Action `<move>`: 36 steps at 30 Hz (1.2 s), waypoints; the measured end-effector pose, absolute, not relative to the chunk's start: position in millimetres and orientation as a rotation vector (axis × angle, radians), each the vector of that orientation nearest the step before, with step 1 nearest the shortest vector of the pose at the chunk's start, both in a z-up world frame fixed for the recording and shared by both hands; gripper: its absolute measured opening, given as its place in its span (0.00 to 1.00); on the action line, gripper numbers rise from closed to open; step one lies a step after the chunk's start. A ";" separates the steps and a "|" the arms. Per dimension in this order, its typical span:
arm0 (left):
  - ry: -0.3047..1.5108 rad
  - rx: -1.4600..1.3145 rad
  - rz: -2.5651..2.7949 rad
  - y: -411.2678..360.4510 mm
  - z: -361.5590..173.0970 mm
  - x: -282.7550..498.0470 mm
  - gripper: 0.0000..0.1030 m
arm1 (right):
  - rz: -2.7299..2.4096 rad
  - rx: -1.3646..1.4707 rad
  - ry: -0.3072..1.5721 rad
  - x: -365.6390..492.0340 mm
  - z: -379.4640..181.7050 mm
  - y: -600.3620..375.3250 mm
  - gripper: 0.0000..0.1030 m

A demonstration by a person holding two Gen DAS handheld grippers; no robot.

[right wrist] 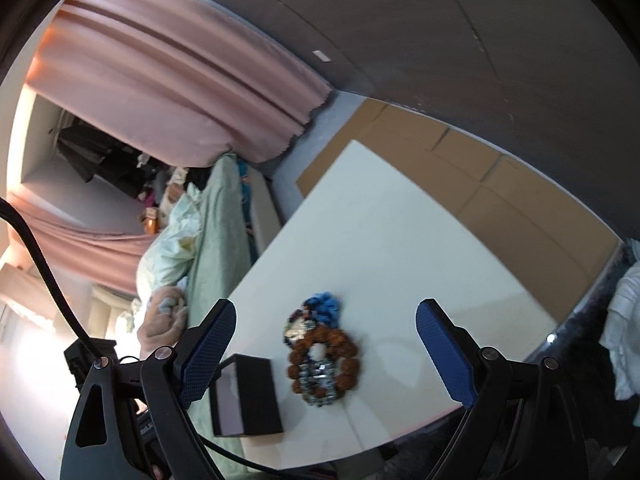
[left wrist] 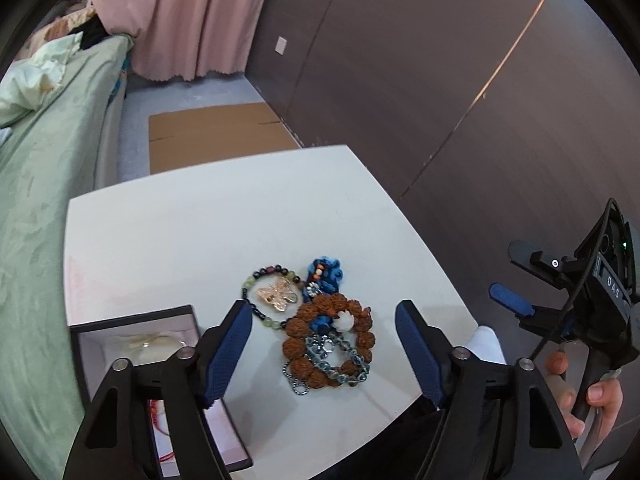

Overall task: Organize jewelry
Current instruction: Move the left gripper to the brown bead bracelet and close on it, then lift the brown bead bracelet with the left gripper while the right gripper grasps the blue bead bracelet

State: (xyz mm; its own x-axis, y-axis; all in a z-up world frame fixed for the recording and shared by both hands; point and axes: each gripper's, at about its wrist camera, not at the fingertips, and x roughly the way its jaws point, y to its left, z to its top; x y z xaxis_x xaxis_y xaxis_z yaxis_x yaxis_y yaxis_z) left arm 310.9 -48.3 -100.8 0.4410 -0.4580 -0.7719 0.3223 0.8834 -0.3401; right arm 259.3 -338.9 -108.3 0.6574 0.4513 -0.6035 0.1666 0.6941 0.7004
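A heap of jewelry lies on the white table (left wrist: 200, 220): a brown seed-bead bracelet (left wrist: 362, 336), a grey-blue crystal bracelet (left wrist: 340, 364), a dark bead bracelet with a gold butterfly (left wrist: 278, 295) and a blue knotted piece (left wrist: 325, 274). An open black jewelry box (left wrist: 136, 340) with pale lining stands at the table's left front. My left gripper (left wrist: 324, 316) is open and empty just above the heap. My right gripper (right wrist: 325, 320) is open and empty, hovering above the brown bracelet (right wrist: 348, 354) and the box (right wrist: 248, 396); it also shows in the left wrist view (left wrist: 516, 280) at the table's right.
A bed with green bedding (left wrist: 44, 208) runs along the table's left side. Flattened cardboard (left wrist: 212, 136) lies on the floor beyond the table. A dark panelled wall (left wrist: 440, 80) stands behind and right; pink curtains (left wrist: 188, 16) hang at the back.
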 end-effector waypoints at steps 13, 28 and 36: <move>1.159 -0.035 -0.444 -73.4 -152.1 321.2 0.39 | 0.200 0.774 1.005 270.8 -132.9 -341.0 0.90; 1.187 -0.007 -0.408 -85.6 -173.8 331.3 0.35 | 0.261 0.780 1.070 274.0 -144.6 -337.4 0.89; 1.167 -0.054 -0.432 -78.0 -162.1 329.1 0.21 | 0.277 0.760 1.094 277.9 -146.5 -324.4 0.84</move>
